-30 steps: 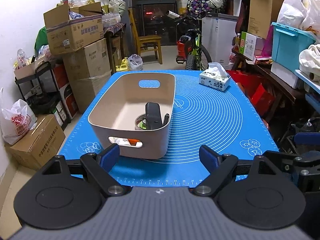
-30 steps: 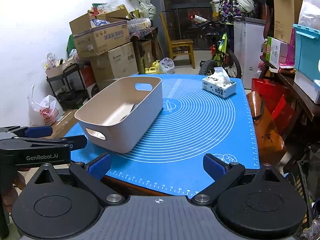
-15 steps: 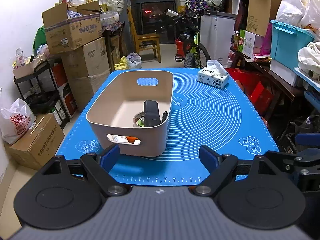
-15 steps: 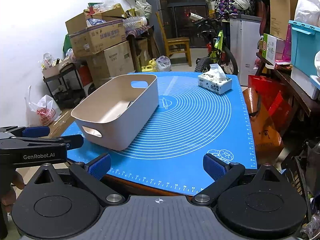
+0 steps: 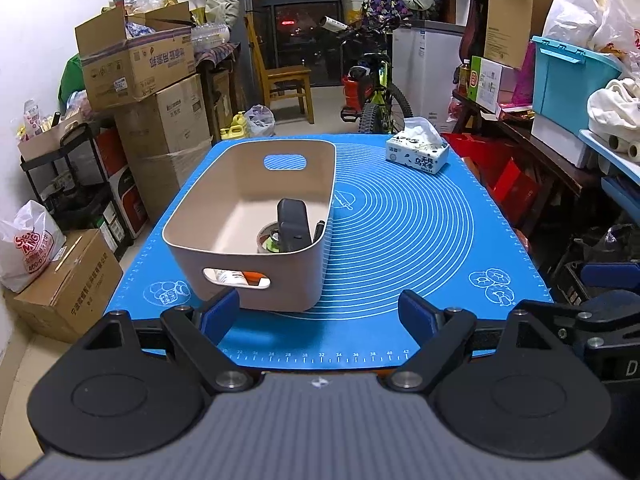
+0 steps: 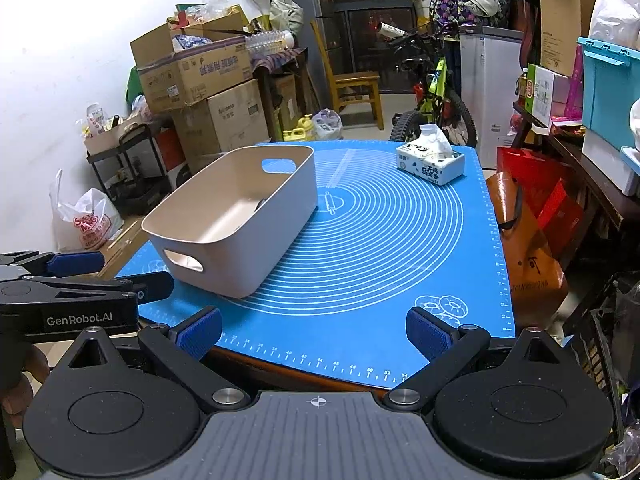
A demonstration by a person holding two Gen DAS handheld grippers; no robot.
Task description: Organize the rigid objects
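In front of me is a table covered with a blue mat (image 5: 400,220) that has white rings printed on it. On the left half of the mat stands a beige basket (image 5: 248,276), and its long side runs away from me. Far from it, at the back right corner of the mat, lies a box of tissues (image 5: 418,156).

Inside the basket, against the near wall and toward its right corner, I see a black flat device (image 5: 294,226) that leans upright. Just beside it on the left is a round tin (image 5: 267,238), and on its right a thin black pen (image 5: 319,230) stands against the wall. Through the handle hole in the near wall I see something white and orange (image 5: 240,278), but I cannot tell what it is.

My left gripper (image 5: 320,314) hovers over the near edge of the mat. Its fingers are wide apart and nothing is between them. The left pad is just before the near wall of the basket, a little under the handle hole; I cannot tell if it touches. The basket is ahead and a little to the left of this tool.

My right gripper (image 6: 314,334) is also spread wide and holds nothing. It is over the near edge of the table, and the basket lies ahead on its left, well apart from the pads. In this view the left gripper shows at the left edge.
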